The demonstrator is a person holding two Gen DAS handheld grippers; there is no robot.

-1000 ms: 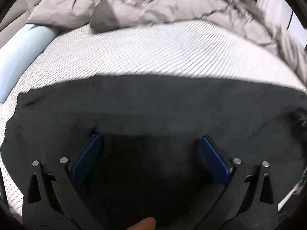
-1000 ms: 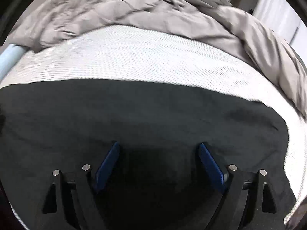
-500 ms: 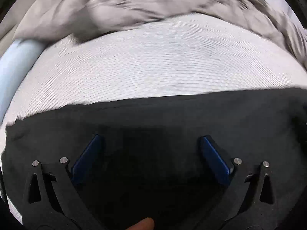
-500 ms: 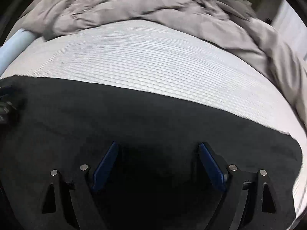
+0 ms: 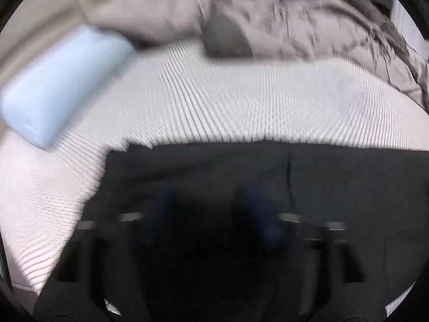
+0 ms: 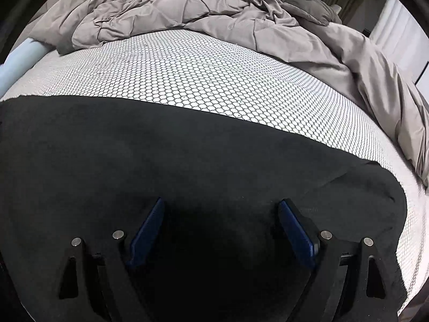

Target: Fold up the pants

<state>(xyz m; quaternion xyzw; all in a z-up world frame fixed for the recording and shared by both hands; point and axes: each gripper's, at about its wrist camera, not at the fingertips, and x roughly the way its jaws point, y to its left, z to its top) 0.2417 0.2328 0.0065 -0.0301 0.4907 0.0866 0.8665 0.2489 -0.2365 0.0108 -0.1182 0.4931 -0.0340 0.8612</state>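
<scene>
The left view has swung leftward within the last second and is now smeared, so the left gripper [image 5: 214, 209] is likely travelling toward a pants edge; its jaw state cannot be told. One mattress [image 6: 203, 80] carries one black pants [image 6: 187, 155] laid flat, one duvet [image 6: 187, 8] and one blue pillow [image 5: 59, 80]. The right gripper [image 6: 221, 230] hovers over the pants, jaws apart.

The left wrist view was heavily smeared by motion blur, and its fingers [image 5: 257, 214] were only dark streaks. The right wrist view was sharp and evenly lit. A deep shadow lay between its fingers [image 6: 146, 232]; fisheye bending curved both edges.
</scene>
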